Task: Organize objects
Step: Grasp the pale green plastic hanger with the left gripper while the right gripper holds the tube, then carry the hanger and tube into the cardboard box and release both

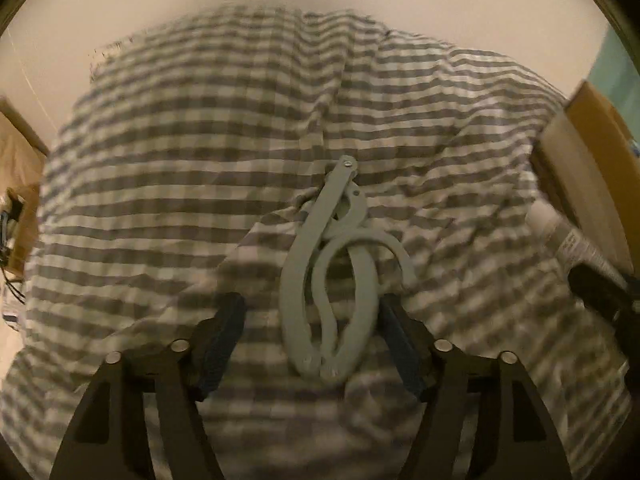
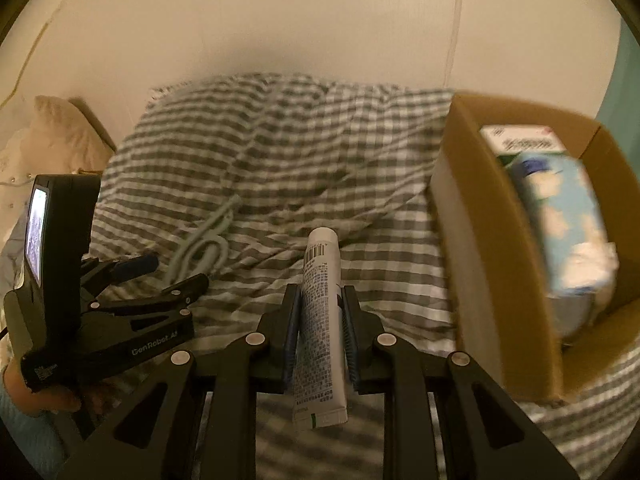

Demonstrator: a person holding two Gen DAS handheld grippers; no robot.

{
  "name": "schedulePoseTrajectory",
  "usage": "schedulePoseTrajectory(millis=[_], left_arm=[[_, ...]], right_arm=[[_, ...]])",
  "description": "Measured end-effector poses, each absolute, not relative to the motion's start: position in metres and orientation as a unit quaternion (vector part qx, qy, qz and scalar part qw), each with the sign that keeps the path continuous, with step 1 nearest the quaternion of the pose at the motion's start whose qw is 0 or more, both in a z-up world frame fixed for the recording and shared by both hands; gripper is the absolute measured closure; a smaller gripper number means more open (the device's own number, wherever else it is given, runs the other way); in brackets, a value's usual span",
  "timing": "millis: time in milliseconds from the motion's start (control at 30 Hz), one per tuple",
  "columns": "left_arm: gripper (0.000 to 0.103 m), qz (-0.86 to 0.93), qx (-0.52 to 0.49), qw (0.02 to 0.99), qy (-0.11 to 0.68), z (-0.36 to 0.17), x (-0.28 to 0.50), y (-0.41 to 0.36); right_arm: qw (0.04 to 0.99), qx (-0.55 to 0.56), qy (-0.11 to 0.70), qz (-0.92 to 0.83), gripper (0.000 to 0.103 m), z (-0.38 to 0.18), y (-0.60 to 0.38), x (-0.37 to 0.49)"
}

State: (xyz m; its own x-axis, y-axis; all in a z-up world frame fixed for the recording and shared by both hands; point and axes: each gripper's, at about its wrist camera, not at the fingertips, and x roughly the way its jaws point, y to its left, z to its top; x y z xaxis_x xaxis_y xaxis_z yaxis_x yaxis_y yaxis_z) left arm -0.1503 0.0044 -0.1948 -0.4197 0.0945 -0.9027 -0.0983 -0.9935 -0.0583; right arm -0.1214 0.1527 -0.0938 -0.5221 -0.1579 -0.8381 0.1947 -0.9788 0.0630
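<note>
1. The left gripper (image 1: pixel 310 322) is hanging low over a grey-and-white checked bedcover (image 1: pixel 192 128), with its two fingers spread wide apart and gripping nothing.
2. A folded grey plastic hanger (image 1: pixel 330 280) is lying on the bedcover between those spread fingers. Its lower end is sitting close to the right-hand blue pad (image 1: pixel 402 340); whether it is touching the pad is unclear.
3. In the right wrist view the same hanger (image 2: pixel 206 242) is showing as a pale loop on the bedcover (image 2: pixel 280 152), just beyond the left gripper (image 2: pixel 170 270), whose fingers are standing apart there too.
4. The right gripper (image 2: pixel 320 320) is clamping a white tube (image 2: pixel 322 320) with a barcode and small print. The blue pads are pressing on both sides of it.
5. The tube is pointing away from the camera, with its round cap end out past the fingertips and its flat crimped end toward the camera.
6. A brown cardboard box (image 2: pixel 500 240) is sitting open on the bedcover to the right of the tube, near it but apart.
7. Inside the box a light blue packet with white cloud shapes (image 2: pixel 568 224) is lying, and a white-and-green carton (image 2: pixel 520 142) is sitting behind it.
8. A beige pillow (image 2: pixel 60 136) is resting at the far left by the pale wall (image 2: pixel 280 20).
</note>
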Motion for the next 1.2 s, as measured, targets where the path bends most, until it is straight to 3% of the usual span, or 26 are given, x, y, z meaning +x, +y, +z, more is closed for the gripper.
schedulePoseTrajectory(millis=[167,267,500,600,833,900,1000,1200], left_arm=[[0.031,0.844,-0.533,0.060,0.005,-0.201,-0.160,0.010],[0.052,0.844,-0.532,0.062,0.007,-0.200,-0.156,0.012],[0.052,0.846,-0.529,0.068,0.007,-0.176,-0.121,0.009],[0.052,0.850,-0.522,0.069,-0.003,-0.159,-0.102,0.004],[0.052,0.867,-0.495,0.067,-0.005,-0.115,-0.076,0.001],[0.052,0.869,-0.490,0.064,0.000,-0.110,-0.070,0.001],[0.052,0.872,-0.486,0.066,0.003,-0.106,-0.066,0.000],[0.052,0.872,-0.486,0.064,-0.007,-0.117,-0.078,-0.008]], right_arm=[[0.109,0.497,0.011,-0.861,0.083,-0.114,0.151,-0.134],[0.112,0.498,0.011,-0.860,0.084,-0.116,0.151,-0.134],[0.112,0.485,0.011,-0.867,0.084,-0.099,0.153,-0.122],[0.114,0.477,0.014,-0.871,0.096,-0.085,0.154,-0.111],[0.119,0.455,0.017,-0.882,0.097,-0.050,0.155,-0.082],[0.125,0.455,0.021,-0.881,0.095,-0.047,0.154,-0.077],[0.122,0.455,0.028,-0.882,0.081,-0.046,0.156,-0.075],[0.111,0.481,0.027,-0.869,0.079,-0.069,0.158,-0.101]])
